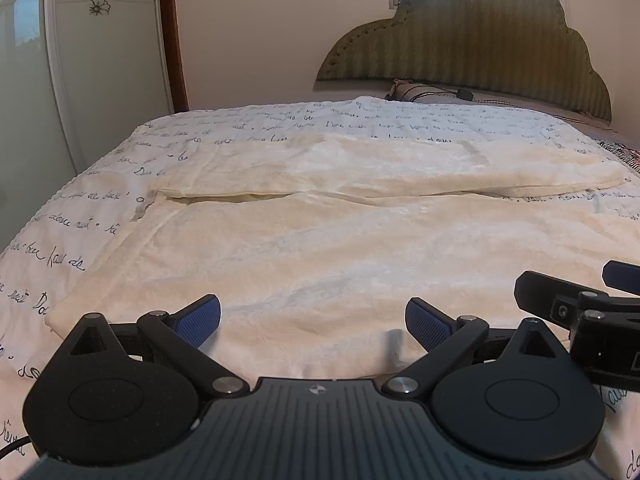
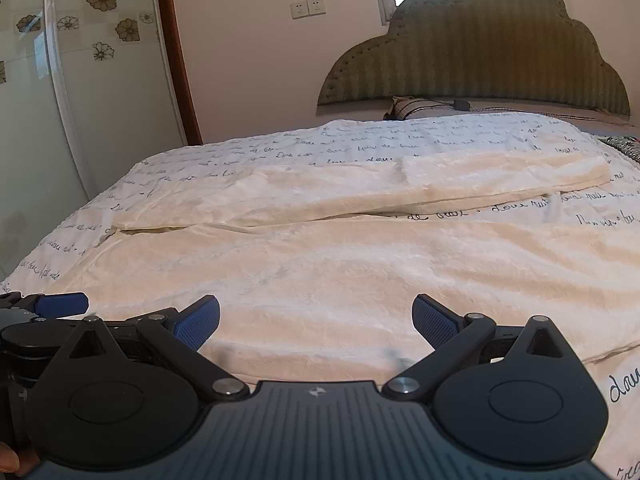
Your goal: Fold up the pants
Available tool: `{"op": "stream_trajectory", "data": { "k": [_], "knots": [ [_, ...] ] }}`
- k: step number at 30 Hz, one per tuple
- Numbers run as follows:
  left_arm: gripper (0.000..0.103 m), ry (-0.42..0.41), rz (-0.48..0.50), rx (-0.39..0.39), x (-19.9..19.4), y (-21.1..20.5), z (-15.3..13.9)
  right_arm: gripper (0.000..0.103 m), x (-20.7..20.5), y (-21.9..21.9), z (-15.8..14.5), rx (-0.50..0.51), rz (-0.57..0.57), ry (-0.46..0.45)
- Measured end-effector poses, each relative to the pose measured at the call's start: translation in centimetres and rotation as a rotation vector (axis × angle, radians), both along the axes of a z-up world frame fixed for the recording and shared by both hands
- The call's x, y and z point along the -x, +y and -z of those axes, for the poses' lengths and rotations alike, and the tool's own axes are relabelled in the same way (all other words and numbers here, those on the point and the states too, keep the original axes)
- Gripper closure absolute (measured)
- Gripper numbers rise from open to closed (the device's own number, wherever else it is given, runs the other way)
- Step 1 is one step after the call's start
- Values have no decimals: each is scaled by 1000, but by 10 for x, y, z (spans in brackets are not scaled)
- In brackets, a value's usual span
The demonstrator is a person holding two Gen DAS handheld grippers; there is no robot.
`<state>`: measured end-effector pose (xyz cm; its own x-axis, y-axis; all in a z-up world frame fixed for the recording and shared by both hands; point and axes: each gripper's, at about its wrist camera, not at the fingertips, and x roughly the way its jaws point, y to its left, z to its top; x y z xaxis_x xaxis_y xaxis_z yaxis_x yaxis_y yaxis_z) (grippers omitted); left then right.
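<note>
Cream fleece pants (image 1: 320,248) lie spread flat across the bed; they also show in the right wrist view (image 2: 340,264). The waist is at the left, the two legs run to the right, and the far leg (image 1: 400,168) lies apart from the near one. My left gripper (image 1: 312,320) is open and empty, low over the near edge of the near leg. My right gripper (image 2: 316,320) is open and empty, just right of the left one over the same edge. Part of the right gripper shows at the left view's right edge (image 1: 580,308).
The bed has a white cover (image 1: 80,208) printed with black handwriting. A green padded headboard (image 1: 480,40) and a pillow (image 1: 424,92) stand at the far end. A glass door (image 1: 32,80) and a wall are to the left.
</note>
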<state>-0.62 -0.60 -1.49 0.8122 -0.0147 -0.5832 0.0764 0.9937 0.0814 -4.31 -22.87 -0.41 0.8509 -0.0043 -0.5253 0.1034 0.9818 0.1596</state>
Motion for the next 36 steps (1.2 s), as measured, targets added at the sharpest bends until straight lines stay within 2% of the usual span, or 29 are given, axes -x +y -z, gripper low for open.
{"op": "stream_trajectory", "data": {
  "k": [13, 22, 26, 32, 36],
  "knots": [
    [2, 6, 3, 9, -3, 1, 4, 0, -2, 2, 1, 0, -13, -3],
    [2, 22, 1, 8, -13, 3, 9, 0, -10, 4, 1, -25, -106, -30],
    [2, 13, -8, -14, -22, 3, 9, 0, -18, 7, -3, 6, -131, -48],
    [2, 26, -12, 13, -36, 11, 9, 0, -36, 11, -14, 68, -195, -69],
    [2, 2, -30, -42, -44, 15, 9, 0, -58, 16, -22, 155, -210, -47]
  ]
}}
